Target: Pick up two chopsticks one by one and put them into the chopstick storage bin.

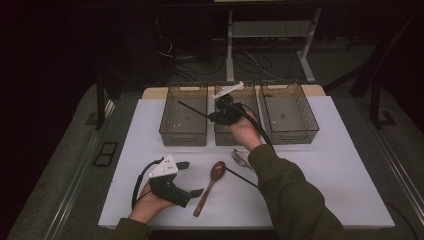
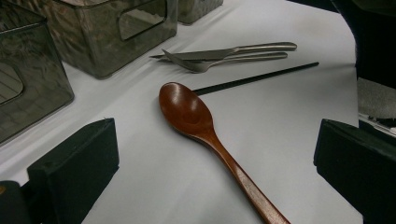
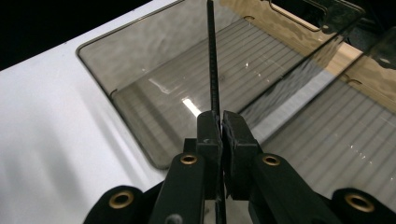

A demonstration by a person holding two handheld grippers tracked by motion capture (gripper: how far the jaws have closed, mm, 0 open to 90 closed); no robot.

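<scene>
The right gripper (image 3: pixel 220 122) has its jaws clenched on a black chopstick (image 3: pixel 213 60) above the left smoked bin (image 3: pixel 140 60); the stick's lower end is hidden between the jaws. The left gripper (image 1: pixel 192 178) rests released on the desk (image 1: pixel 325 165), beside the wooden spoon (image 2: pixel 196 116).

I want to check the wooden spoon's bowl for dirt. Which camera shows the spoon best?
The left gripper view: the wooden spoon lies close and large, bowl up. The high view shows the whole spoon, but small and dim.
</scene>
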